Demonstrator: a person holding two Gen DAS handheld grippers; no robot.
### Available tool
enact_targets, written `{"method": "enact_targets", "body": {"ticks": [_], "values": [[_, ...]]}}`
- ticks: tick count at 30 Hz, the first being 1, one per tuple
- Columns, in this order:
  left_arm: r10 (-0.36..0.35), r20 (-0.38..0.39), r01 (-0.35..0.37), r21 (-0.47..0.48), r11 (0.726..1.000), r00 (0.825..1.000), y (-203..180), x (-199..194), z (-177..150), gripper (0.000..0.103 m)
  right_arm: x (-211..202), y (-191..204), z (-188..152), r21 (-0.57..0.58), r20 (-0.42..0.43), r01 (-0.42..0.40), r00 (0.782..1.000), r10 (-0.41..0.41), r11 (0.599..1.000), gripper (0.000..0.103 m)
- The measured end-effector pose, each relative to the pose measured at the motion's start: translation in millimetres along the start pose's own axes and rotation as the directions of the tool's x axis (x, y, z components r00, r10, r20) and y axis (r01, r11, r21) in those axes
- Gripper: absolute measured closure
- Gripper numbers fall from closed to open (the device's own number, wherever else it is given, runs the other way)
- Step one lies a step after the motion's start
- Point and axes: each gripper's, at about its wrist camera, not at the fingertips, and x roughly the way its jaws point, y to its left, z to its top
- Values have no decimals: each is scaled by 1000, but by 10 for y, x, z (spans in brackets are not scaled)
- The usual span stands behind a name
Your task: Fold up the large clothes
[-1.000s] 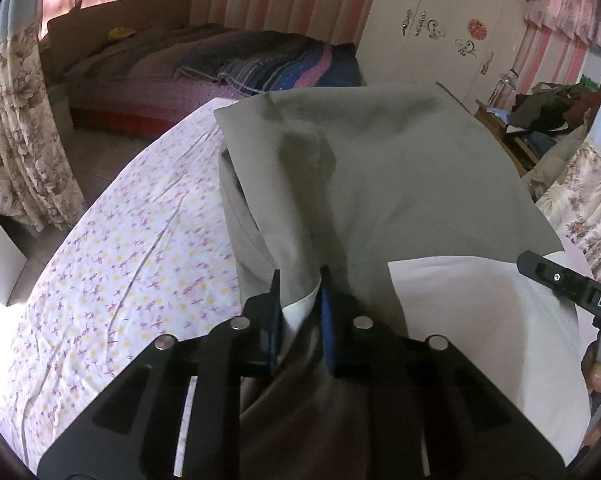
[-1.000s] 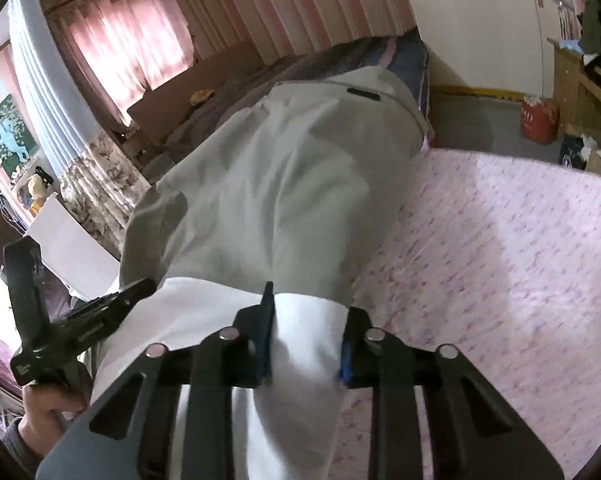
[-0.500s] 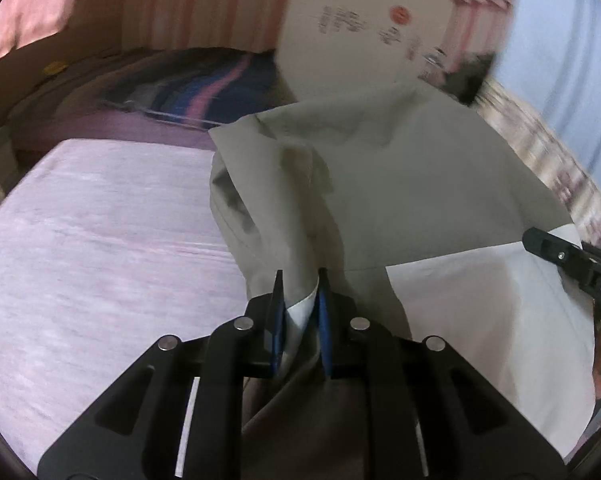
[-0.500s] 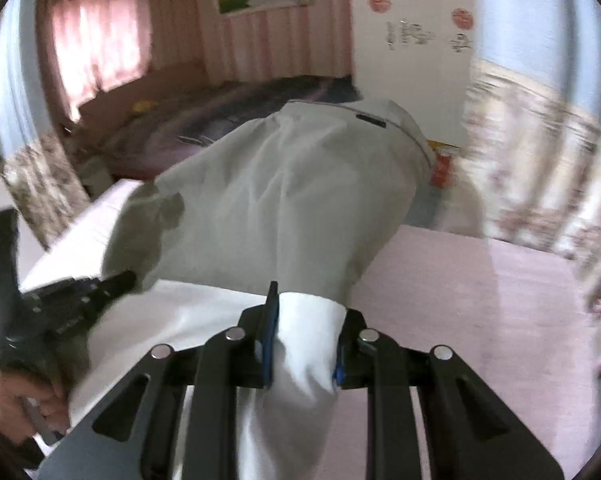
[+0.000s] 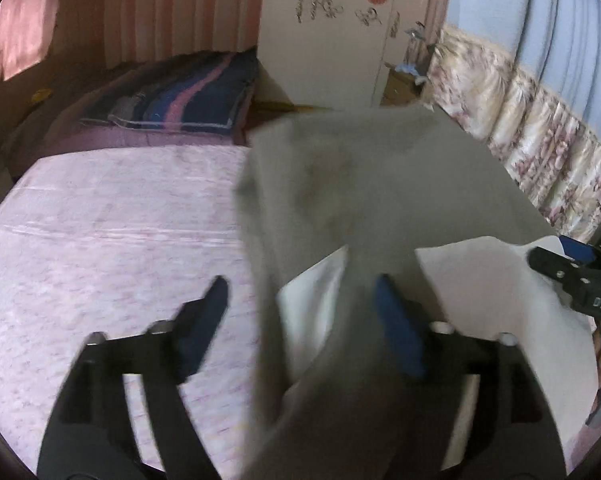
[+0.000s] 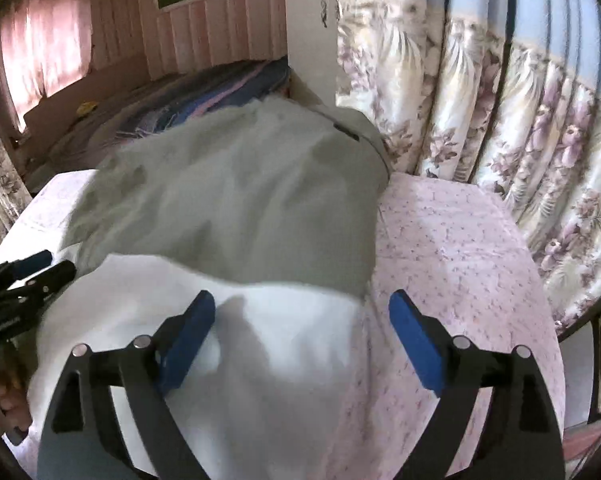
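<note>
A large grey-green garment (image 5: pixel 380 200) with a white lining (image 5: pixel 492 292) lies on the bed with the pink floral sheet (image 5: pixel 100 240). My left gripper (image 5: pixel 300 312) is open, its jaws wide apart, with the garment's near edge loose between them. My right gripper (image 6: pixel 300 320) is also open, jaws spread over the white lining (image 6: pixel 284 344) and the grey cloth (image 6: pixel 240 200). Each gripper shows in the other's view: the right one (image 5: pixel 572 276) at the right edge, the left one (image 6: pixel 24 276) at the left edge.
A second bed with a dark striped blanket (image 5: pixel 188 100) stands beyond. A white wardrobe (image 5: pixel 340 32) is at the back. Floral curtains (image 6: pixel 500 140) hang close along the right side of the bed. The sheet (image 6: pixel 452 248) lies bare to the right of the garment.
Both grippers have opened and let go of the garment's edge. The cameras have swung toward the right, so the curtain and wardrobe now fill more of the views.
</note>
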Motion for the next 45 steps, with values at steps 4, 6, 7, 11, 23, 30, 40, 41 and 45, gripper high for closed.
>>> {"method": "enact_targets", "body": {"ticks": [4, 6, 7, 11, 23, 30, 40, 41, 45], "values": [[62, 63, -64, 22, 998, 996, 247, -581, -158, 7, -449, 202, -279, 45, 26, 37, 999, -39, 998, 6], [63, 121, -67, 31, 997, 991, 397, -1008, -336, 3, -785, 407, -484, 62, 56, 37, 998, -40, 997, 2], [75, 145, -83, 48, 995, 987, 457, -1196, -442, 3, -892, 477, -544, 63, 70, 35, 997, -39, 997, 2], [141, 202, -155, 51, 987, 969, 668, -1734, -796, 3, -1454, 842, -888, 33, 145, 33, 989, -37, 999, 2], [196, 282, -210, 18, 978, 939, 801, -2799, -1529, 3, -2390, 1198, -1606, 50, 294, 67, 953, -79, 997, 2], [165, 219, -151, -80, 985, 962, 965, -2776, -1705, 3, -2507, 1234, -1714, 60, 312, 34, 949, -51, 998, 2], [187, 225, -174, -77, 982, 956, 1041, -2755, -1714, 3, -2346, 1278, -1849, 35, 277, 54, 959, -62, 998, 2], [191, 226, -178, -75, 981, 955, 1038, -2752, -1706, 3, -2336, 1269, -1852, 36, 272, 51, 961, -59, 998, 2], [171, 219, -161, -65, 985, 961, 1015, -2727, -1686, 3, -2331, 1223, -1842, 41, 268, 57, 961, -66, 998, 2]]}}
